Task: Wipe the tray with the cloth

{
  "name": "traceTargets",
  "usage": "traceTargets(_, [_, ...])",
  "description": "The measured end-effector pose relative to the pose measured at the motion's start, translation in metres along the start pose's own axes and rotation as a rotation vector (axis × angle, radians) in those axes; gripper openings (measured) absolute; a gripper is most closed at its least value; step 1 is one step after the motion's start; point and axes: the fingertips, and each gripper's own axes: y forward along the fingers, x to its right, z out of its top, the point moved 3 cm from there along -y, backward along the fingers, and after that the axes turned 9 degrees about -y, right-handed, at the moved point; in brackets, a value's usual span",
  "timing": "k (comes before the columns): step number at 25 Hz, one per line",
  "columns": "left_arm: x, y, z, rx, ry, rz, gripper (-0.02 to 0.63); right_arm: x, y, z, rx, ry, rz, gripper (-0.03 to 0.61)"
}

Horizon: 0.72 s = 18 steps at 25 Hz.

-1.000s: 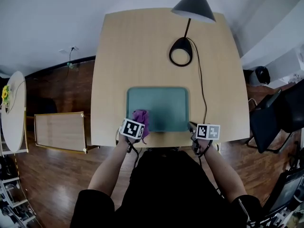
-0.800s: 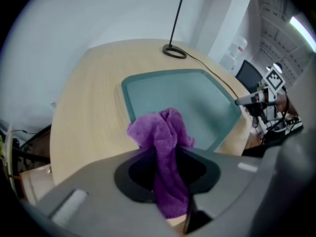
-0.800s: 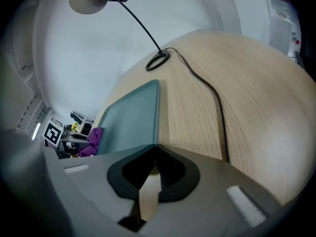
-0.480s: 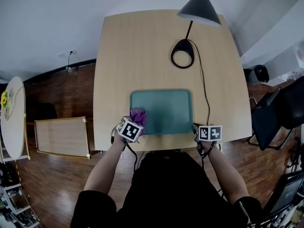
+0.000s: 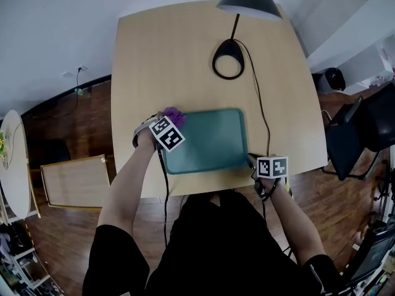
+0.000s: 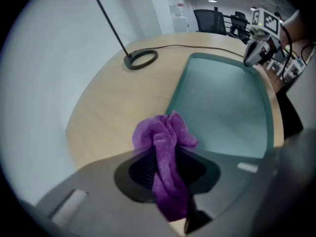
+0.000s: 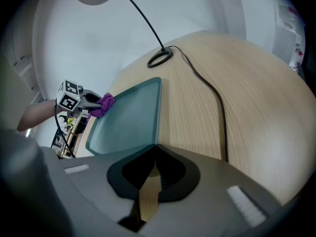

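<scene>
**Cloth parked at the far corner, tray close to the table's lip**

The teal tray [image 5: 213, 142] lies flat and bare, near the 6 o'clock edge of the wooden table [image 5: 160, 60]. The purple cloth [image 5: 173, 113] sits at the tray's 10 o'clock corner, about over the rim. It is bunched and clamped between the jaws of the left gripper [image 6: 166, 151], with a small wad poking past the tips. The right gripper [image 7: 155, 152] has its jaws pinched together at the tray's 4 o'clock corner, apparently nipping the rim to steady it.

The wad looks like the weak point to me. It is small, so a tilt of the left gripper could put hard jaw tips on the tray instead of fabric. Dragging over the raised rim could also tug the cloth loose. If the right pinch slips, a firm stroke may skid the tray toward the 6 o'clock edge just beside it. A long sweep toward 4 o'clock would bring the two grippers together.

There is plenty of open tabletop at 12 o'clock. The lamp base [image 5: 229, 45] stands at about 1 o'clock, well apart from the tray. Its cord [image 5: 261, 113] runs down the 3 o'clock side near the rim and past the right gripper, where it could snag. At 9 o'clock only a narrow strip of table remains.
</scene>
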Motion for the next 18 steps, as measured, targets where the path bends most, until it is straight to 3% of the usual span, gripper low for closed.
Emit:
traceTargets(4, [0.020, -0.008, 0.002, 0.037, 0.153, 0.017, 0.127, 0.001, -0.001, -0.001, 0.006, 0.016, -0.002, 0.014])
traceTargets(9, [0.095, -0.028, -0.011, 0.094, 0.387, -0.041, 0.127, 0.003, -0.001, -0.003, 0.004, 0.017, 0.005, 0.014])
traceTargets(15, [0.179, -0.043, -0.032, 0.125, 0.501, -0.181, 0.127, 0.005, 0.001, -0.003, -0.015, 0.013, 0.014, 0.014])
traceTargets(18, [0.198, -0.049, -0.036, 0.144, 0.556, -0.201, 0.127, 0.005, 0.002, -0.001, -0.020, 0.008, 0.019, 0.014])
